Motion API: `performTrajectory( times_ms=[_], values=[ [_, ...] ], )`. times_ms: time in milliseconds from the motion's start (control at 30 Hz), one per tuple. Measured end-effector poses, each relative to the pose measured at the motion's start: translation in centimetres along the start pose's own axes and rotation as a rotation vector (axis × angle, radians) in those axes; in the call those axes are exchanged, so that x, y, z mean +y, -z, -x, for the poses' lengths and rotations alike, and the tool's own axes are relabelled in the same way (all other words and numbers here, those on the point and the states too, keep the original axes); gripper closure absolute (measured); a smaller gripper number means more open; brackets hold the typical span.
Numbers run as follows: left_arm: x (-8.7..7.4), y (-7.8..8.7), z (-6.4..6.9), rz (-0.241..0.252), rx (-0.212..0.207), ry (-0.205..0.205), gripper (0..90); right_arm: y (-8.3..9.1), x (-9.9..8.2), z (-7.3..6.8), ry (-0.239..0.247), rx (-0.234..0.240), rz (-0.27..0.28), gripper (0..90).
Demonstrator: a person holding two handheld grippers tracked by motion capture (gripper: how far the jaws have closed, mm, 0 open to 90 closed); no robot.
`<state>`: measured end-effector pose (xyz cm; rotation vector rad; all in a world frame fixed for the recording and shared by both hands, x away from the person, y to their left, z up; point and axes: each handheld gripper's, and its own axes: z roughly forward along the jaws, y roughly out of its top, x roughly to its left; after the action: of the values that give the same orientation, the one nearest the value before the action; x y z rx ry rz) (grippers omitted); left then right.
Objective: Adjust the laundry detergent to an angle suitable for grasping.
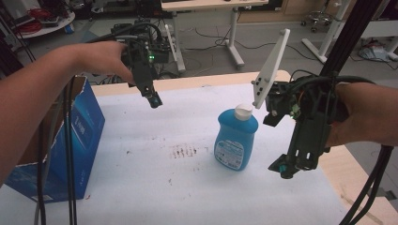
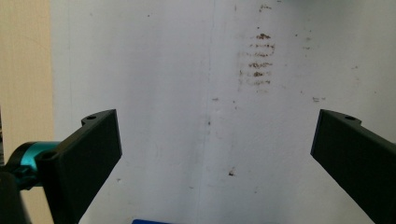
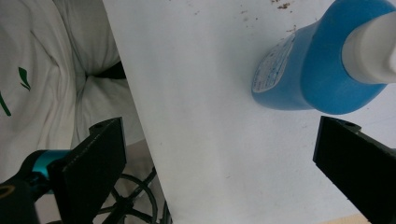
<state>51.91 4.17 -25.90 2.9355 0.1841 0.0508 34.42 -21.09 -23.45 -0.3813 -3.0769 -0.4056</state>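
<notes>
Standing upright, blue bottle (image 1: 236,138), label print unreadable, left tongs (image 1: 154,100) and right tongs (image 1: 283,169) apart, empty.

A cluttered workshop behind a paper-covered table

The table (image 1: 220,79) has a pale wooden top under a white sheet (image 1: 187,187) marked with small brown stains (image 1: 184,151). Beyond it lies a grey floor (image 1: 281,44) strewn with black cables (image 1: 206,35). A desk with white legs (image 1: 232,35) stands at the back, another white frame (image 1: 328,35) to its right, and the wheeled base of a chair (image 1: 315,18) near that. At the far left, a round white tabletop (image 1: 51,26) carries red wires (image 1: 40,14). The light is even and soft.
</notes>
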Motion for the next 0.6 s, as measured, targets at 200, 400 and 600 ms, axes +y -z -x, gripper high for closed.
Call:
performTrajectory(
  times_ms=[200, 400, 600],
  values=[
    [0.0, 0.3, 0.4, 0.01, 0.008, 0.0, 1.8, 0.3, -0.2, 0.0, -0.022, -0.009, 0.011, 2.3],
    [0.1, 0.3, 0.4, 0.003, 0.01, -0.002, 1.7, 0.6, -0.6, 0.1, -0.039, -0.019, 0.026, 2.3],
    [0.2, 0.4, 0.6, -0.001, 0.015, -0.008, 1.8, 1.1, -0.9, 0.3, -0.065, -0.034, 0.047, 2.3]
  ],
)
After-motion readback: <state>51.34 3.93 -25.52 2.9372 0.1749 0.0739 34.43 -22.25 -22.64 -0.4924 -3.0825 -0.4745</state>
